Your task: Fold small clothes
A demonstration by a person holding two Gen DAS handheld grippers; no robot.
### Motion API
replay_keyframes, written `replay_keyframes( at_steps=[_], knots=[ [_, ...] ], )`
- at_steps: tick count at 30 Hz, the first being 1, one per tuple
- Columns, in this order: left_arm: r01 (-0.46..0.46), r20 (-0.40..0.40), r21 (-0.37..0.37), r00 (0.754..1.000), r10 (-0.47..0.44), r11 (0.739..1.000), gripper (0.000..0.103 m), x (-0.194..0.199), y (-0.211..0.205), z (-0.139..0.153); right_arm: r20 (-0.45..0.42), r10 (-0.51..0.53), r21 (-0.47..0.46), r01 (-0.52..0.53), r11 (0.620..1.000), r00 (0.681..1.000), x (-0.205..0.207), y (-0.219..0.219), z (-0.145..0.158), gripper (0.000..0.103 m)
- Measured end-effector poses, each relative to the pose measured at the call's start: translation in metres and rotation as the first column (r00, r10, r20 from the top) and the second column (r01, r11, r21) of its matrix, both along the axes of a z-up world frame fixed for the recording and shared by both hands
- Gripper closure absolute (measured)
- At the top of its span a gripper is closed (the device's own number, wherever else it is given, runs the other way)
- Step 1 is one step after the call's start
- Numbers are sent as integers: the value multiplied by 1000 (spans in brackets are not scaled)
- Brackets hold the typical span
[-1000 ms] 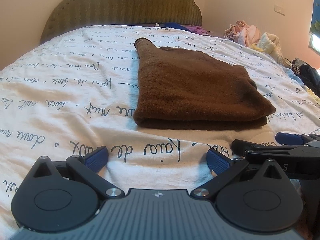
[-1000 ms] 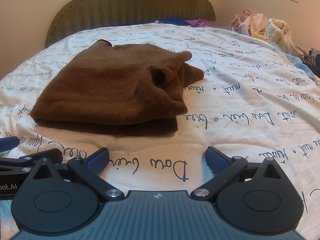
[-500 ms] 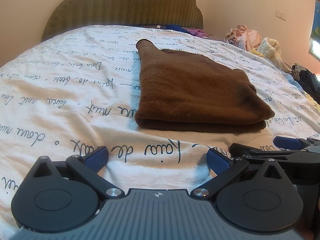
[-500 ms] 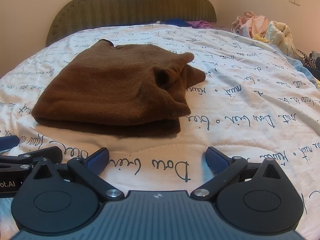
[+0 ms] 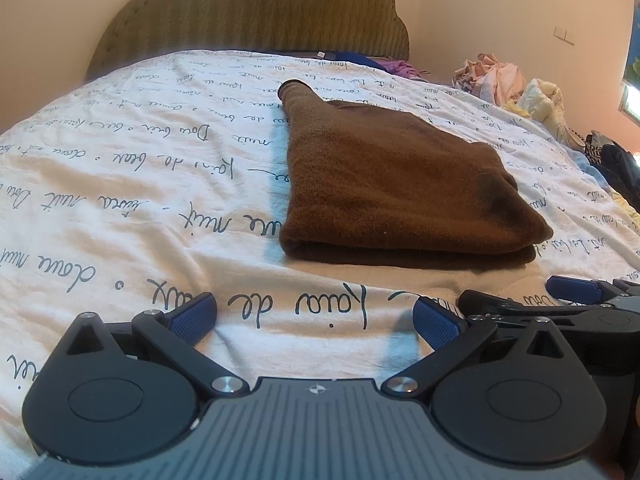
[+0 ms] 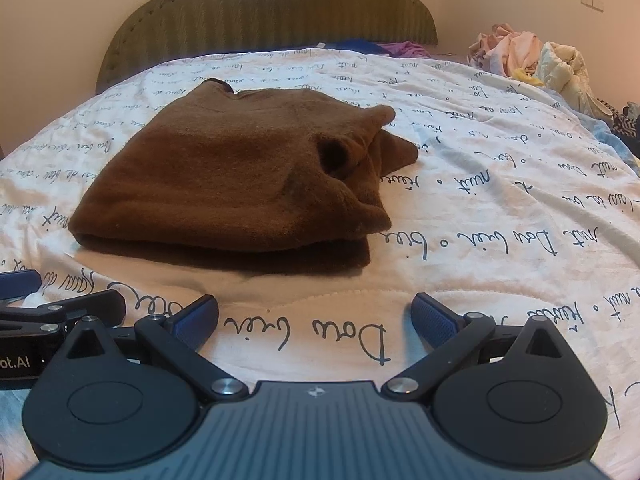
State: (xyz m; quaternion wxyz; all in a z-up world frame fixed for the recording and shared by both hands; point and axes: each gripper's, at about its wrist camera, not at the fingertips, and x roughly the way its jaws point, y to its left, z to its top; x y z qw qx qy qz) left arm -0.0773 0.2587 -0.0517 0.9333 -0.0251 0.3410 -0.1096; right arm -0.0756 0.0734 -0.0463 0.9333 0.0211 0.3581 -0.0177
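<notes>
A folded brown fleece garment (image 5: 400,188) lies flat on the white bedspread with script lettering (image 5: 140,184). In the right wrist view the same brown garment (image 6: 240,184) shows a loose sleeve end bunched at its right side. My left gripper (image 5: 314,320) is open, hovering over the bedspread just short of the garment's near fold, nothing between its blue pads. My right gripper (image 6: 314,318) is open too, equally short of the garment and empty. Each gripper shows at the edge of the other's view: the right gripper (image 5: 576,300), the left gripper (image 6: 24,292).
A green padded headboard (image 6: 272,12) rises at the far end of the bed. A heap of loose clothes (image 6: 532,56) sits at the far right edge, with blue and purple cloth (image 6: 376,46) by the headboard. Bare bedspread (image 6: 520,200) spreads right of the garment.
Both grippers have drawn back and tilted up a little, so the garment sits slightly farther off. Their fingers stay open and the garment has not moved.
</notes>
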Motion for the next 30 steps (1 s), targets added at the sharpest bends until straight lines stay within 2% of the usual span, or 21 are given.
replay_keyframes(
  at_steps=[30],
  knots=[
    [8, -1, 10, 1000, -8, 1000, 0, 2, 0, -2, 17, -13, 14, 13, 1000, 1000, 0, 2, 0, 0]
  ],
)
